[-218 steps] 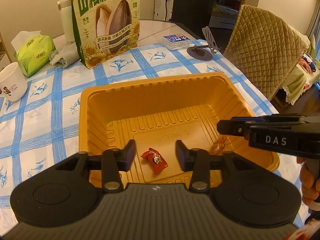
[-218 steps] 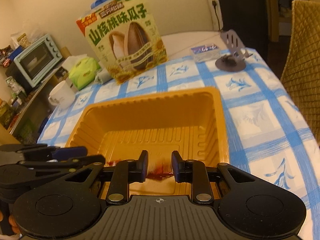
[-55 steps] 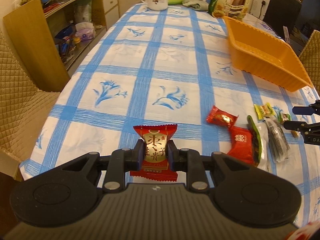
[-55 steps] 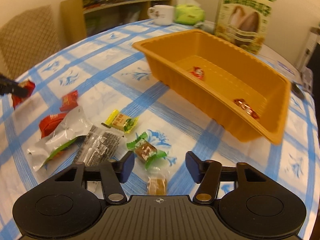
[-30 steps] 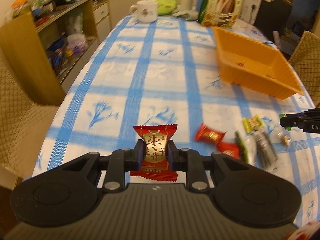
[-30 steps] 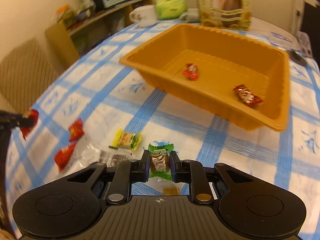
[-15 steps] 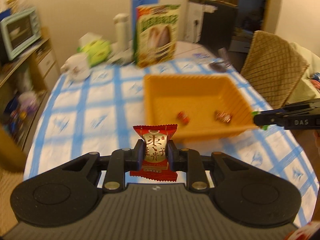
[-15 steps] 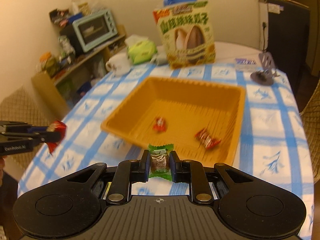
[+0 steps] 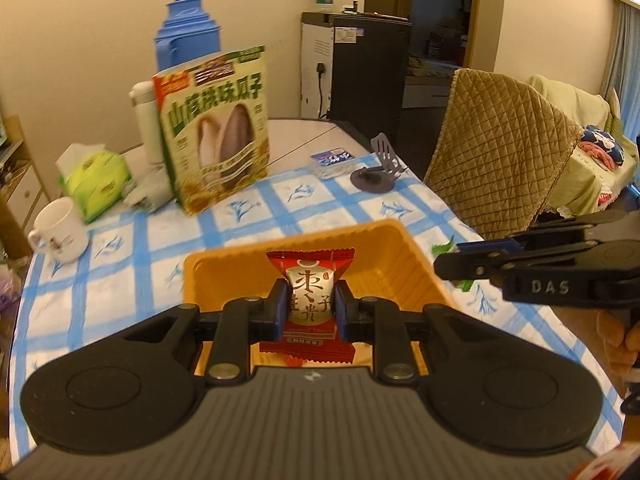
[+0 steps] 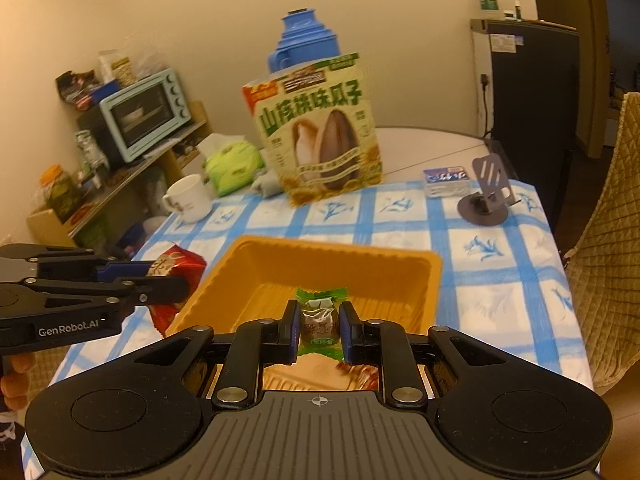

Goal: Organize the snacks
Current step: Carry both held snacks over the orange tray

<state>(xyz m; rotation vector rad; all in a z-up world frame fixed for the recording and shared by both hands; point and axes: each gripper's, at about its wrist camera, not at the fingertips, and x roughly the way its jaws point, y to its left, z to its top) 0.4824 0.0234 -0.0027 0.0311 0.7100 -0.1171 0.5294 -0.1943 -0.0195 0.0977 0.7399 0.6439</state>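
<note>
Now both grippers, left gripper with red snack, right gripper with green candy, above orange tray.

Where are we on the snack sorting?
Mid-run. Done: a red wrapper shows on the orange tray floor. In hand: left gripper clamps a red packet, right gripper a green candy, both at the tray. Left: drop them; other loose snacks aren't in view.

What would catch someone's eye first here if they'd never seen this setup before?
Probably the two snacks pinched up front: a red date candy in the left gripper and a green-wrapped candy in the right gripper, both held by the orange tray on the blue-checked tablecloth. Behind the tray stands a big sunflower seed bag, with a blue thermos behind it.
</note>
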